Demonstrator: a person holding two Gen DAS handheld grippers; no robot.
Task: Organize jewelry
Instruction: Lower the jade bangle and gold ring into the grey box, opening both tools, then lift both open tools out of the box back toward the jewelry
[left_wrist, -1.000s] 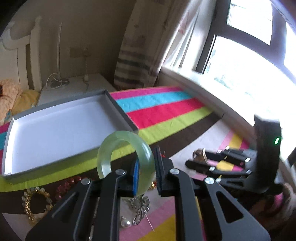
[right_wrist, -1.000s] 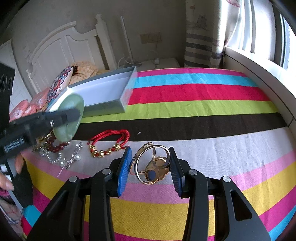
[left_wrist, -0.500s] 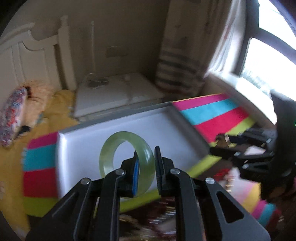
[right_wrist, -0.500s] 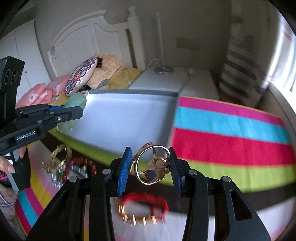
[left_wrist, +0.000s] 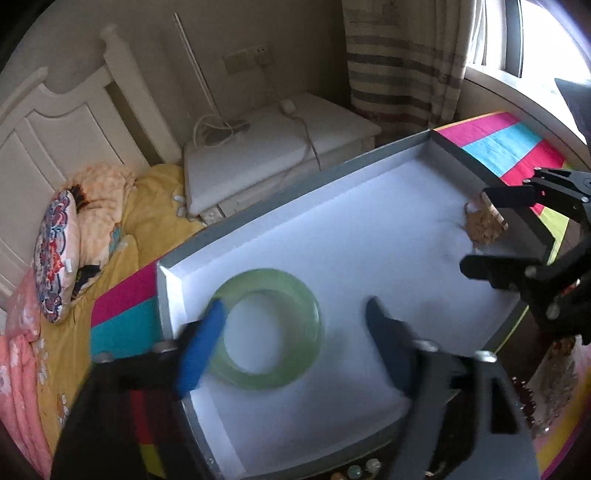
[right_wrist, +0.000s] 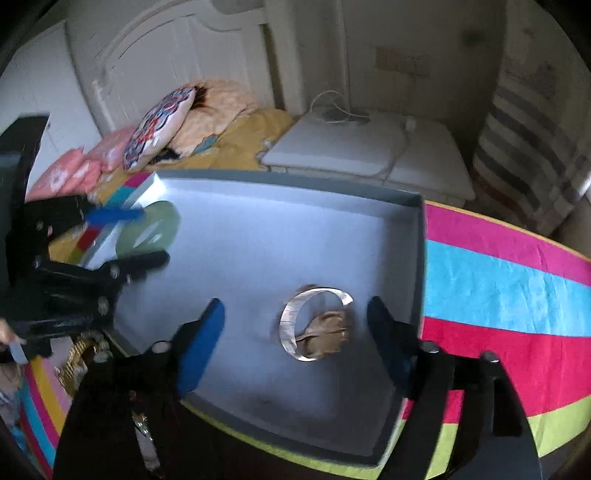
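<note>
The left gripper (left_wrist: 295, 332) is hanging over the near left part of the grey box (left_wrist: 369, 158), its jaws spread wide apart and holding nothing; one blue pad is overlapping the rim of the green bangle (left_wrist: 264, 328) in the picture, though whether it is touching cannot be told. That bangle is lying flat on the white floor of the box, its opening facing up, a thick, smooth, pale translucent green ring close to the left wall. The right gripper (right_wrist: 295, 332) is likewise standing wide open and empty over the right part of the box, near the right wall. Between its fingers the gold ring ornament (right_wrist: 314, 323) is resting on the box floor, blurred, a bright hoop tilted up with a brownish gold piece inside it; its exact lean cannot be told. The box is sitting on a striped cloth (right_wrist: 498, 280) of pink, blue, red and lime bands. Beyond it a white nightstand (left_wrist: 273, 155) is standing beside a bed with a patterned pillow (left_wrist: 55, 254).
</note>
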